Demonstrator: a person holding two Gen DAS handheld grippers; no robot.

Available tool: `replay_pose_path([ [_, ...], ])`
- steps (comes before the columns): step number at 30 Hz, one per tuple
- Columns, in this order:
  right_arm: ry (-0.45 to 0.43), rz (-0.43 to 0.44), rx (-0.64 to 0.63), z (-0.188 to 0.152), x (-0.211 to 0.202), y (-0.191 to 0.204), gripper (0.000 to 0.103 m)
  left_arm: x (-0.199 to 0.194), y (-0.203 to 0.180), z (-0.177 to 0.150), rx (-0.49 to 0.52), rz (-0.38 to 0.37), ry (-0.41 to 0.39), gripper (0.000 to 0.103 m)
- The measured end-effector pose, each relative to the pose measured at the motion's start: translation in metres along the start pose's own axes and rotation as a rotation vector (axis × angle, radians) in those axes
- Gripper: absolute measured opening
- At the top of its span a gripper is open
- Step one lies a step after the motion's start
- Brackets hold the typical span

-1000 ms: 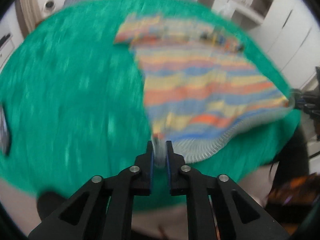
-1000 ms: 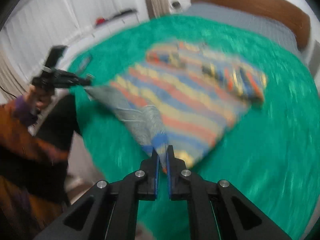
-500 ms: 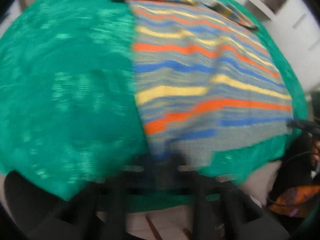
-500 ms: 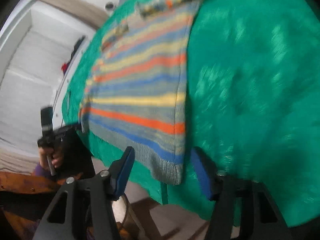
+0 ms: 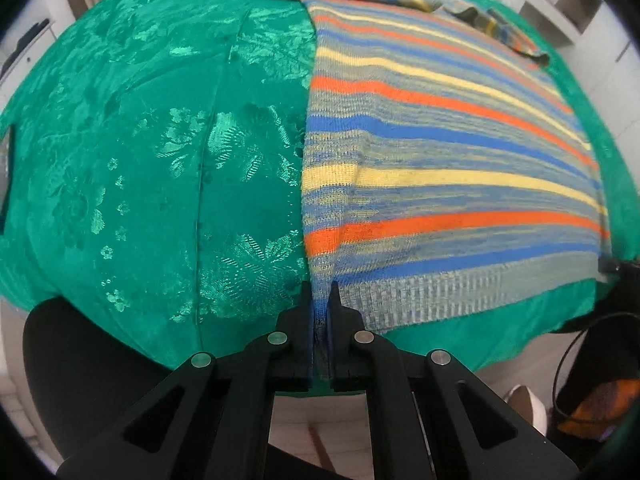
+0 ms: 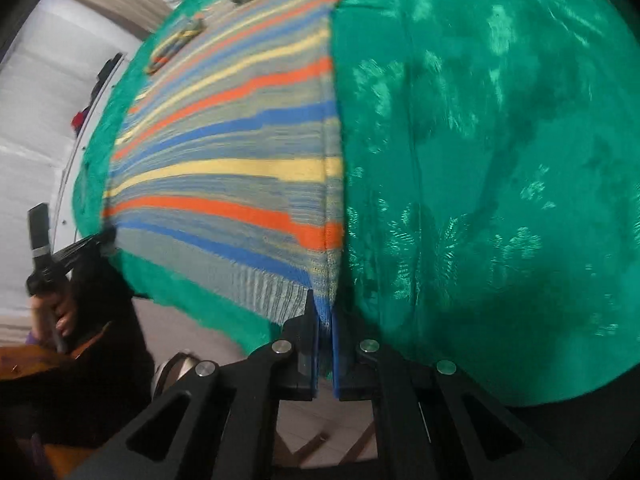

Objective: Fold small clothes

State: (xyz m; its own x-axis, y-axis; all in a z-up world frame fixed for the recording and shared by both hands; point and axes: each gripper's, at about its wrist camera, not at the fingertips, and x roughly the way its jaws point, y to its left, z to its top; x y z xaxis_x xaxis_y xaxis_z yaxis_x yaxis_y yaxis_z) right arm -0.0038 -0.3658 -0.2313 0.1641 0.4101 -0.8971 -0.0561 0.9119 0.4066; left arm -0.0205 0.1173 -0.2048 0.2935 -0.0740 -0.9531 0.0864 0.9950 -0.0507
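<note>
A striped sweater point(image 5: 440, 168) is spread flat on a green bedspread point(image 5: 160, 160), its bands of orange, blue, yellow and grey running across the body and its grey ribbed hem lying along the near edge of the bed. The sleeves are folded across the far end — one bunched along the top of the garment, seen in the left wrist view.

The left gripper point(image 5: 320, 300) is clamped on the near left corner of the hem; knit fabric is seen pinched between the two black fingers, and a soft ridge is raised in the cloth from the grip up toward the yellow band. The right gripper point(image 6: 326, 312) is likewise closed on the near right corner of the sweater point(image 6: 240, 168), a strip of blue-and-grey knit being caught between its blue-faced pads. Both corners are held just at the bed's front edge, where the bedspread point(image 6: 480, 160) drops away toward the floor.

In the right wrist view the left gripper point(image 6: 96, 242) is seen from the side at the opposite hem corner, held by a hand point(image 6: 56, 312).

No containers are visible in either view — only the bed, pale cupboards behind it and the floor below.
</note>
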Motion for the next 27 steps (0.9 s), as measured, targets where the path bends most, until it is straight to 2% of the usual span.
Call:
replay_pose_path([
  [7, -0.011, -0.024, 0.021, 0.0, 0.003, 0.001, 0.004, 0.022, -0.028, 0.01, 0.002, 0.052, 0.003, 0.004],
  [12, -0.011, -0.046, 0.023, 0.0, 0.006, 0.005, 0.004, 0.015, -0.036, 0.003, 0.01, 0.063, -0.004, 0.01],
  [13, -0.011, -0.048, 0.023, 0.001, 0.007, 0.008, 0.004, 0.013, -0.037, 0.001, 0.011, 0.062, -0.007, 0.014],
  [14, -0.011, -0.046, 0.026, 0.0, 0.007, 0.01, 0.006, 0.009, -0.04, 0.0, 0.013, 0.07, -0.01, 0.024],
  [15, -0.009, -0.037, 0.035, 0.0, 0.005, 0.01, 0.01, 0.003, -0.032, -0.006, 0.015, 0.073, -0.013, 0.039],
  [16, -0.004, -0.038, 0.04, -0.001, 0.004, 0.009, 0.019, -0.002, -0.034, -0.008, 0.019, 0.073, -0.017, 0.047],
  [17, 0.013, -0.052, 0.044, -0.003, 0.0, 0.009, 0.034, -0.008, -0.036, -0.011, 0.025, 0.071, -0.027, 0.055],
  [18, 0.028, -0.069, 0.043, -0.005, -0.005, 0.008, 0.042, -0.017, -0.038, -0.014, 0.033, 0.066, -0.042, 0.057],
  [19, 0.04, -0.095, 0.037, -0.007, -0.011, 0.006, 0.054, -0.027, -0.038, -0.016, 0.038, 0.062, -0.055, 0.057],
  [20, 0.055, -0.162, 0.018, -0.009, -0.022, 0.003, 0.058, -0.035, -0.037, -0.017, 0.039, 0.062, -0.07, 0.058],
  [22, 0.064, -0.291, -0.026, -0.008, -0.041, 0.0, 0.058, -0.051, -0.032, -0.016, 0.028, 0.078, -0.117, 0.064],
  [23, 0.054, -0.399, -0.068, -0.003, -0.057, 0.0, 0.058, -0.062, -0.029, -0.013, 0.012, 0.1, -0.163, 0.069],
  [24, 0.035, -0.466, -0.102, 0.004, -0.069, 0.001, 0.058, -0.069, -0.025, -0.01, -0.005, 0.118, -0.199, 0.073],
  [27, -0.083, -0.592, -0.218, 0.043, -0.115, 0.02, 0.059, -0.083, -0.006, 0.006, -0.096, 0.166, -0.332, 0.085],
])
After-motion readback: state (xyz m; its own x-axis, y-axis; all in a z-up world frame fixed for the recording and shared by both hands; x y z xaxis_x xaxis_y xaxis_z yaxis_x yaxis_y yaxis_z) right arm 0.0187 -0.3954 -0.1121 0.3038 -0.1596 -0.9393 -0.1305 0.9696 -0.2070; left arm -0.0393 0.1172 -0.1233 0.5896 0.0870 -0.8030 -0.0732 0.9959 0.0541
